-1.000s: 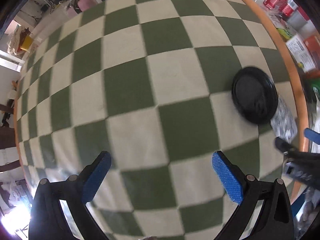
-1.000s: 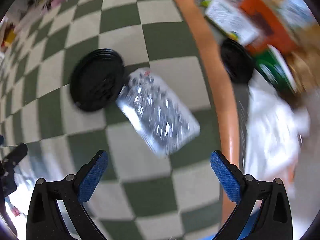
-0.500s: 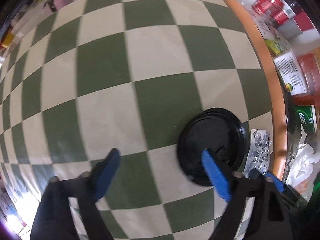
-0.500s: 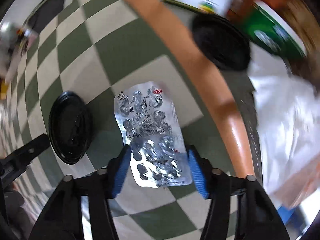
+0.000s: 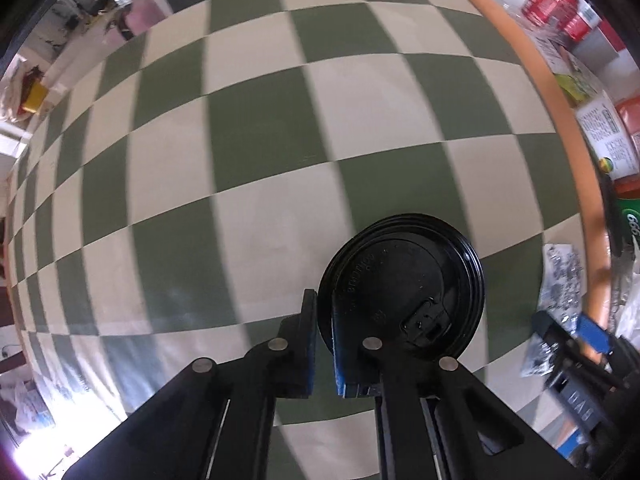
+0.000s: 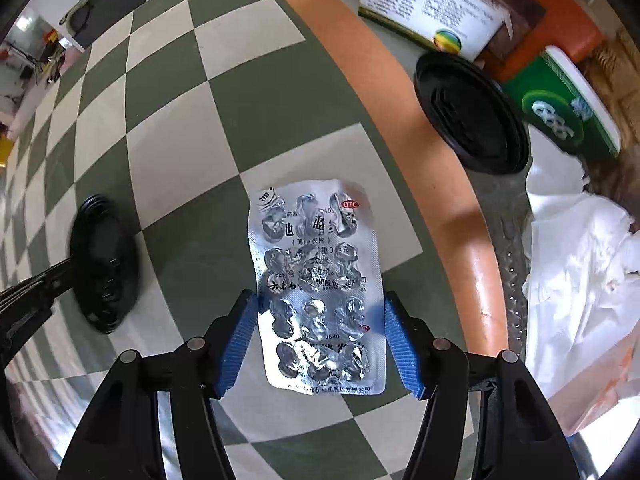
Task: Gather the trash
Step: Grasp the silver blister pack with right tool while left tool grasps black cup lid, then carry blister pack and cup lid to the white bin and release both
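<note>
Both tongs pointed straight down at the table. The right tongs [image 6: 320, 336] had the flat silver pill sheet with popped bubbles [image 6: 316, 280] between their blue pads [image 6: 240, 340]. Each pad touched one long side of the sheet. These tongs had just opened a little, so I think the hold was a soft one. The sheet's long way ran straight out from the tongs, and the pads squeezed across its short way. The left tongs [image 5: 324, 340] were pressed nearly together, pinching the near rim of the round black plastic cup lid [image 5: 404, 288]. The rest of the lid stuck out to the right of them. Sheet and lid were close together over the green and cream checked cloth [image 5: 260, 120], with the sheet nearer the orange table edge [image 6: 420, 160]. Past that edge was a heap of trash. In it were a second black lid [image 6: 472, 116], crumpled white paper [image 6: 580, 260], a green and white cup [image 6: 560, 112] and a white box with small print [image 6: 432, 4]. I could not tell if a bin or bag held that heap. The right hand was nearer to it, so I think the sheet should go over the edge first and the lid next. The sheet was thin and bendy, so it could slip if the pads opened more.
</note>
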`<state>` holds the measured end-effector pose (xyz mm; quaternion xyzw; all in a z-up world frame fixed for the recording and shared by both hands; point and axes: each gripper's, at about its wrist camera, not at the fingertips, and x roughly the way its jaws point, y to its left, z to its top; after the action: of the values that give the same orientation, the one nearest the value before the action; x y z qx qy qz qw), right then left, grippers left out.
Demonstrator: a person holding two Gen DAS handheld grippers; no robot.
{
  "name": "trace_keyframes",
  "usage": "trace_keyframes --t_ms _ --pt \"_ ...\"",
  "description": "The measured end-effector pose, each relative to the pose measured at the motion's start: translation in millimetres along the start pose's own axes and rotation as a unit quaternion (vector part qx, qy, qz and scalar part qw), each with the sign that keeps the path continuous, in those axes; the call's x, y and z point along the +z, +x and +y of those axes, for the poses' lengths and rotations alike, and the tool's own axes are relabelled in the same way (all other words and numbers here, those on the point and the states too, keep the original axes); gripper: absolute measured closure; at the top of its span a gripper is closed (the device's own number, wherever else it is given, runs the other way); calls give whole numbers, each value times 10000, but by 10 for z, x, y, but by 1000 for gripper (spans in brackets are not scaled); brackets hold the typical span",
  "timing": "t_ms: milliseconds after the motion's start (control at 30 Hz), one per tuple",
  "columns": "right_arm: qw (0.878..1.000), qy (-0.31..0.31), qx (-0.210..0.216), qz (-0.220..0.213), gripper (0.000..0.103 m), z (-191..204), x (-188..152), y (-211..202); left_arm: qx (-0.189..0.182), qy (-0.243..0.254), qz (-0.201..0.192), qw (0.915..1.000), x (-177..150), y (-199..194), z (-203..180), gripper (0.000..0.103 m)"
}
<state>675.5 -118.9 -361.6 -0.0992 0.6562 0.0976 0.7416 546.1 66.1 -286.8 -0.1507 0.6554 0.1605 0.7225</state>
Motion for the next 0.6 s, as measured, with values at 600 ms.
trace_keyframes --t_ms 600 --pt "9953 -175 819 -491 39 141 -591 -702 46 -423 -537 9977 -925 -991 922 102"
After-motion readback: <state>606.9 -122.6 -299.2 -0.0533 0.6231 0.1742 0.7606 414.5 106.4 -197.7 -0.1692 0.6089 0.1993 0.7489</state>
